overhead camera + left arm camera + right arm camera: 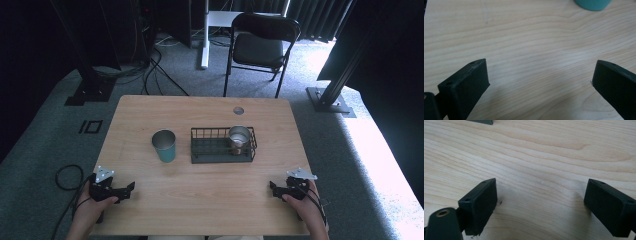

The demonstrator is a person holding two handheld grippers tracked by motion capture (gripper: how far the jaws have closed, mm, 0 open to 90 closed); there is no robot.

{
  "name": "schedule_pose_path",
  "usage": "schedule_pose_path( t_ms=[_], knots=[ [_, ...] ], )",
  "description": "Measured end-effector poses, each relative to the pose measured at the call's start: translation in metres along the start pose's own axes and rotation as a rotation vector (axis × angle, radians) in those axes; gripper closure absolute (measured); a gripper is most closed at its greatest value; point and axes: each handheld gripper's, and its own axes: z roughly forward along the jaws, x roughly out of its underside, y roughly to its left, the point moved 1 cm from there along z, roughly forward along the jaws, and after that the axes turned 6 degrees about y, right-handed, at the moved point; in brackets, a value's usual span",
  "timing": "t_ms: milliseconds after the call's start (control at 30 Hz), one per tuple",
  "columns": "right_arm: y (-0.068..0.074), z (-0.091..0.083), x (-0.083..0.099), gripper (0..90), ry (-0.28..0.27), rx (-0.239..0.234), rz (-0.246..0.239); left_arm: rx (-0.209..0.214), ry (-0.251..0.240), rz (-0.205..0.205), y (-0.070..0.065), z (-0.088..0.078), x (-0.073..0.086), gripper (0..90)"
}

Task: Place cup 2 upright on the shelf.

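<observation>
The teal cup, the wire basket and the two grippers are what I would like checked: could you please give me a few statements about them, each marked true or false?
1. The teal cup stands upright on the table, outside the wire basket. True.
2. The metal cup lies on the bare table beside the basket. False: it stands inside the basket, at its right end.
3. The left gripper is shut on the teal cup. False: its jaws are wide apart over bare wood, with the cup well ahead of them.
4. The right gripper is open and holds nothing. True.
5. The basket is to the left of the teal cup in the high view. False: it is to the cup's right.
</observation>
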Motion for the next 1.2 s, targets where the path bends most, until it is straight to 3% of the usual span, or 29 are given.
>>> schedule_pose_path(
  t_ms=[100, 500, 900, 1200],
  knots=[
    [0.0, 0.0, 0.0, 11.0, 0.0, 0.0, 0.0, 0.014, -0.021, 0.035, -0.004, 0.002, -0.004, 1.3],
    [0.0, 0.0, 0.0, 11.0, 0.0, -0.001, 0.001, 0.069, -0.082, 0.102, -0.021, 0.002, -0.029, 1.3],
    [0.0, 0.0, 0.0, 11.0, 0.0, -0.001, 0.0, 0.107, -0.157, 0.13, -0.034, 0.005, -0.05, 1.3],
    [0.0, 0.0, 0.0, 11.0, 0.0, -0.002, 0.002, 0.133, -0.183, 0.158, -0.045, 0.013, -0.066, 1.3]
  ],
)
